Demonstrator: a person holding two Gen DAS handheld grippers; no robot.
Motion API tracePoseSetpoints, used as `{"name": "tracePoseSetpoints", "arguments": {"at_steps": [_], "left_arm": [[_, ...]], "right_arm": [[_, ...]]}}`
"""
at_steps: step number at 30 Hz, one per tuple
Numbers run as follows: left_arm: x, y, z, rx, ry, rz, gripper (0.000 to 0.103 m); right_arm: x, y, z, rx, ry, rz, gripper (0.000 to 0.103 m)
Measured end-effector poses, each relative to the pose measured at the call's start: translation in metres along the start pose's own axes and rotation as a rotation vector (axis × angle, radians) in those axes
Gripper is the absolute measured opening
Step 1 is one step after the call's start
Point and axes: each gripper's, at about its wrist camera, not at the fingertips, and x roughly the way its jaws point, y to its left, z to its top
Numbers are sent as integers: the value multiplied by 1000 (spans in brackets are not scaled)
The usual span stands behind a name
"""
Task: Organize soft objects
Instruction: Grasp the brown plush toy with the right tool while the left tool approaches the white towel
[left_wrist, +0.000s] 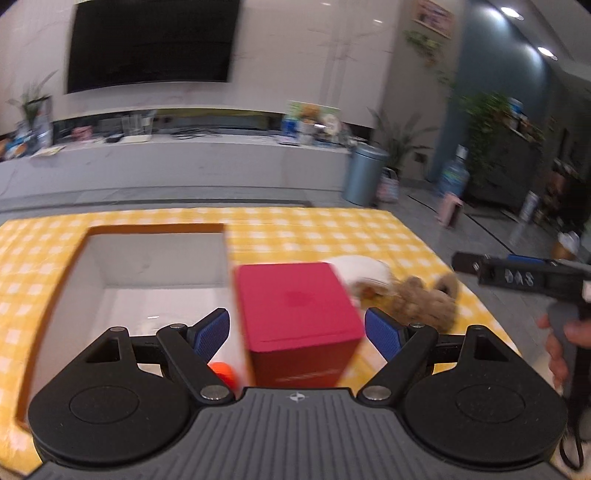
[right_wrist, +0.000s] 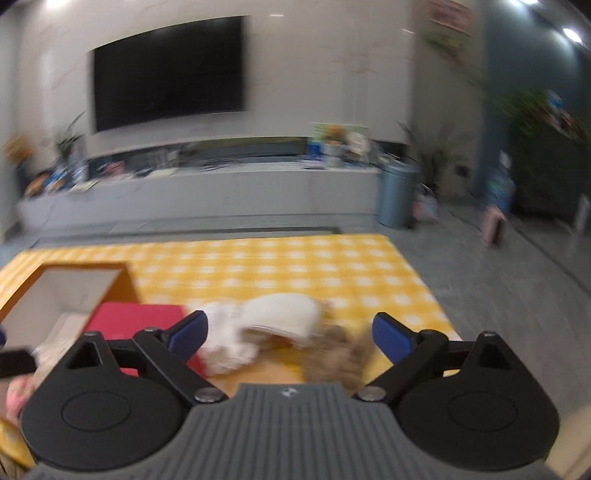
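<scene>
A white soft bundle (left_wrist: 364, 271) and a brown plush toy (left_wrist: 424, 299) lie together on the yellow checked tablecloth (left_wrist: 314, 229), right of a red box (left_wrist: 295, 306). My left gripper (left_wrist: 299, 332) is open, its blue pads either side of the red box without pressing on it. An open box (left_wrist: 155, 266) with white inner walls stands to the left, with something orange (left_wrist: 223, 371) low inside it. In the right wrist view my right gripper (right_wrist: 290, 334) is open above the white bundle (right_wrist: 280, 314) and the brown plush (right_wrist: 340, 354), holding nothing.
The right gripper's body (left_wrist: 517, 275) and the hand (left_wrist: 557, 347) holding it show at the right edge of the left wrist view. Something pink (right_wrist: 18, 398) lies in the open box (right_wrist: 66, 288). The table's right edge drops to a grey floor with a bin (left_wrist: 365, 173).
</scene>
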Motion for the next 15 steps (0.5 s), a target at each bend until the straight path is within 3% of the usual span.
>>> {"name": "tracePoseSetpoints", "arguments": {"at_steps": [5, 8, 11, 15], "left_arm": [[15, -26, 1, 40, 30, -3, 97], [30, -37, 3, 86, 61, -57, 97], [50, -49, 5, 112, 113, -104, 97], [81, -57, 9, 82, 171, -87, 97]], "right_arm": [[15, -58, -18, 168, 41, -57, 95], [30, -82, -28, 295, 87, -90, 98], [42, -92, -37, 377, 112, -34, 98], [64, -90, -44, 433, 141, 41, 98]]}}
